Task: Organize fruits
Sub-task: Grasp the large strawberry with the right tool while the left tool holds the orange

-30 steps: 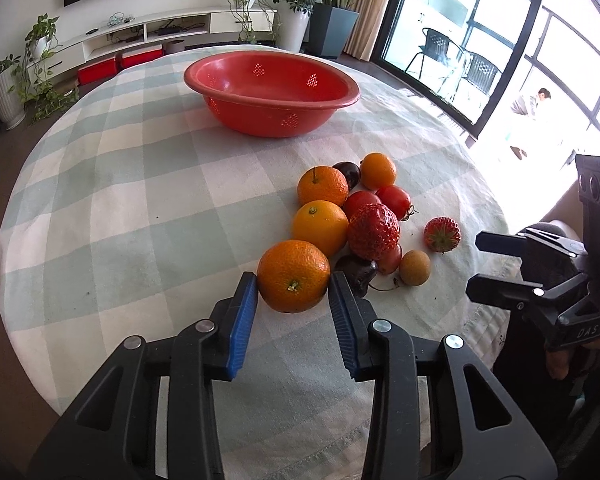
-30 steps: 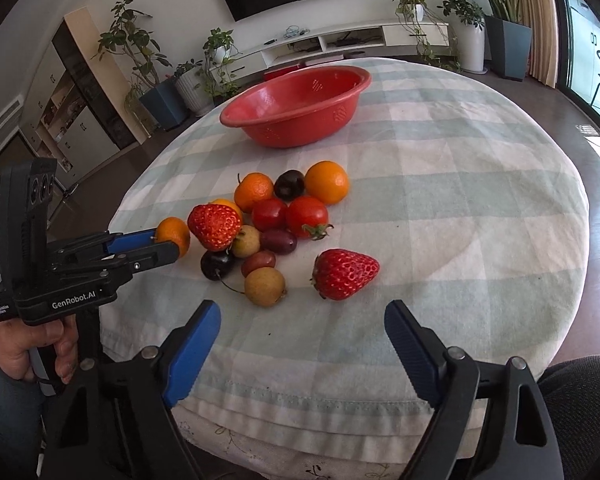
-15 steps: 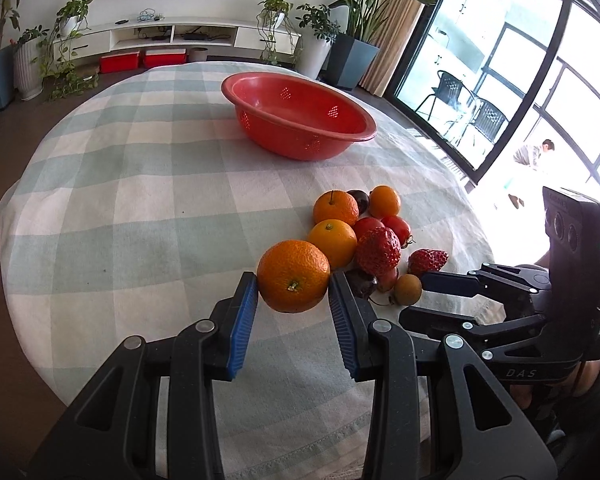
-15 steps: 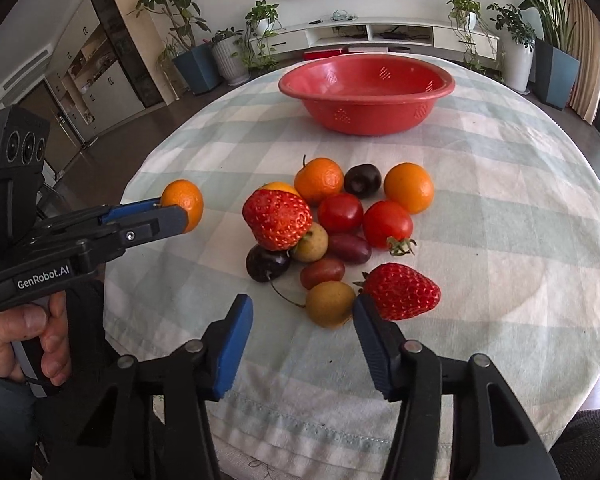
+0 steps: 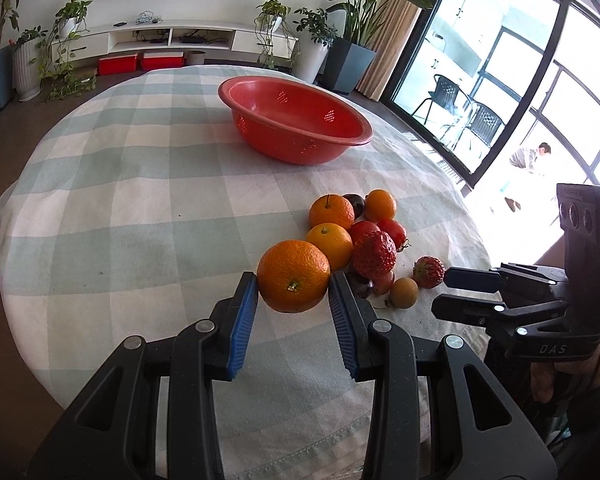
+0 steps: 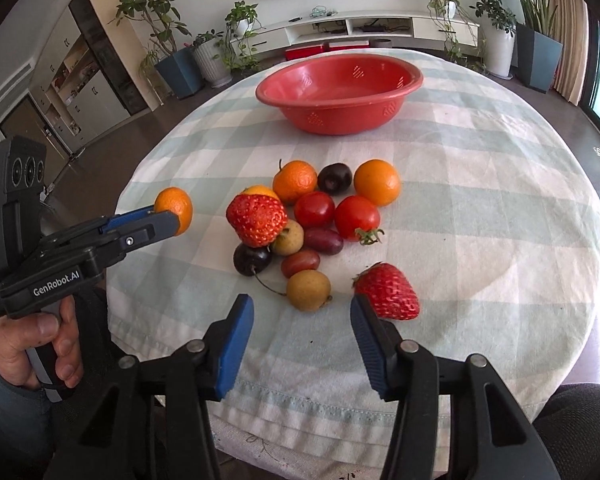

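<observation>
Tablecloth (image 6: 480,208): pale green and white check with a stitched hem; bowl (image 6: 340,92): solid coral red with small perforated patches in its wall. Fruit colours: held orange (image 5: 293,281) bright orange with a small green-brown stem scar; large strawberry (image 6: 256,220) and near strawberry (image 6: 386,292) red with pale seed specks; two tomatoes (image 6: 356,218) glossy red; cherry (image 6: 252,258) near-black maroon; round fruit (image 6: 309,290) tan-brown. Left gripper (image 5: 293,312) and right gripper (image 6: 302,320): black frames with ribbed blue pads (image 5: 242,328); white lettering on the left gripper's black body.
</observation>
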Available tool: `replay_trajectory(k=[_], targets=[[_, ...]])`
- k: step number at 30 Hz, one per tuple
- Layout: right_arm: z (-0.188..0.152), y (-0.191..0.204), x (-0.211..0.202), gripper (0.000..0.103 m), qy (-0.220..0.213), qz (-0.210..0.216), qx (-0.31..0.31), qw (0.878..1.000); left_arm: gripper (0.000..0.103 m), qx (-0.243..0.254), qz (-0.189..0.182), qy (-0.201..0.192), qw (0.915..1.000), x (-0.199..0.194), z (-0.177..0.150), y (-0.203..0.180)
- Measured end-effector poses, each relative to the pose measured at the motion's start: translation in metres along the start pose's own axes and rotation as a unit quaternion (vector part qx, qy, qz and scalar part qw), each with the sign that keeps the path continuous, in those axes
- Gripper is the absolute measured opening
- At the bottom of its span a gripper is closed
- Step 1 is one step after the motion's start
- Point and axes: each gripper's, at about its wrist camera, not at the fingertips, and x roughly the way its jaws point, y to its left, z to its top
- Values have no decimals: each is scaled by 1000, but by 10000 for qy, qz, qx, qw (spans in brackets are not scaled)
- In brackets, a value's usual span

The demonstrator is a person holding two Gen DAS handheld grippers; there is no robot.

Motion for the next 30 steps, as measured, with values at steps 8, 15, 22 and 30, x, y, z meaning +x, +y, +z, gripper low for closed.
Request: replay_trajectory(k=[8,15,22,30], targets=[[6,-18,-3,54,-168,-650,-174,9976,35,18,7,13,10000,1,0,-1],[13,-41,8,54,220,-482,-482,9974,35,35,19,31,10000,2,-1,-1],[15,-29,22,54,705,-194,-1517,9857,35,49,29,43,10000,2,-1,-1],[20,-28,34,54,1100,7,-1918,9753,35,76,-1,72,9999,3,-1,-1]])
